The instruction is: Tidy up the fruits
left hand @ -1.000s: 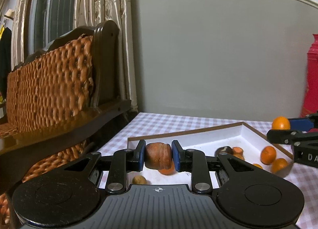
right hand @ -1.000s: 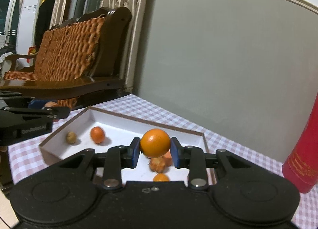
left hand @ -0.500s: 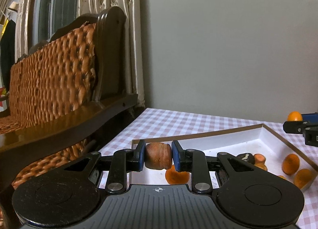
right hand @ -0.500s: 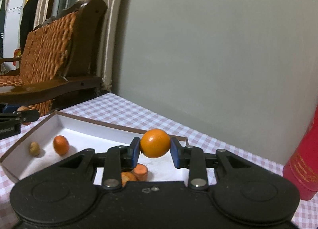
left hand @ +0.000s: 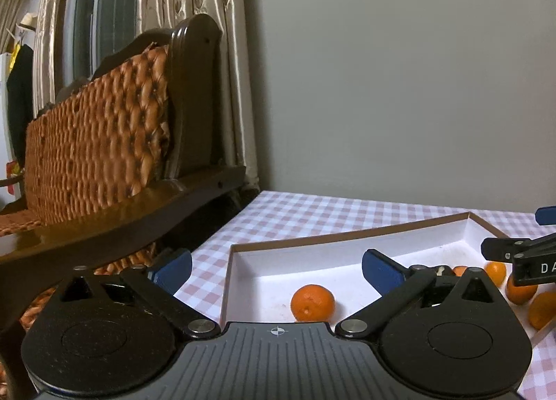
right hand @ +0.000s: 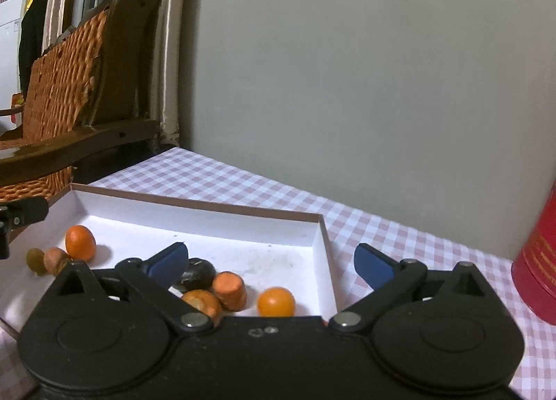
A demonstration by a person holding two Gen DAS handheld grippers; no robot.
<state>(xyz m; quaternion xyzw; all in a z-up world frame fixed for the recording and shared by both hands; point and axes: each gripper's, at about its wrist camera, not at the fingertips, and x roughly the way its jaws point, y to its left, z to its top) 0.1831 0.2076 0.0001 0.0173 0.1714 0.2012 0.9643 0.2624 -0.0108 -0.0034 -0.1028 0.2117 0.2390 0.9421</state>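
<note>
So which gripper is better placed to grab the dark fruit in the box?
Right, probably: the right gripper, jaws opening and empty, has the dark fruit just ahead by its left finger in the box.

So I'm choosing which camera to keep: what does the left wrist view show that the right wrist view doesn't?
Only the left wrist view shows the right gripper reaching in, jaws opening, nothing between them.

Only the right wrist view shows the red container, the dark fruit and two brownish pieces at the tray's left end.

Both show the white tray, orange fruits, checked tablecloth and wicker chair.
</note>
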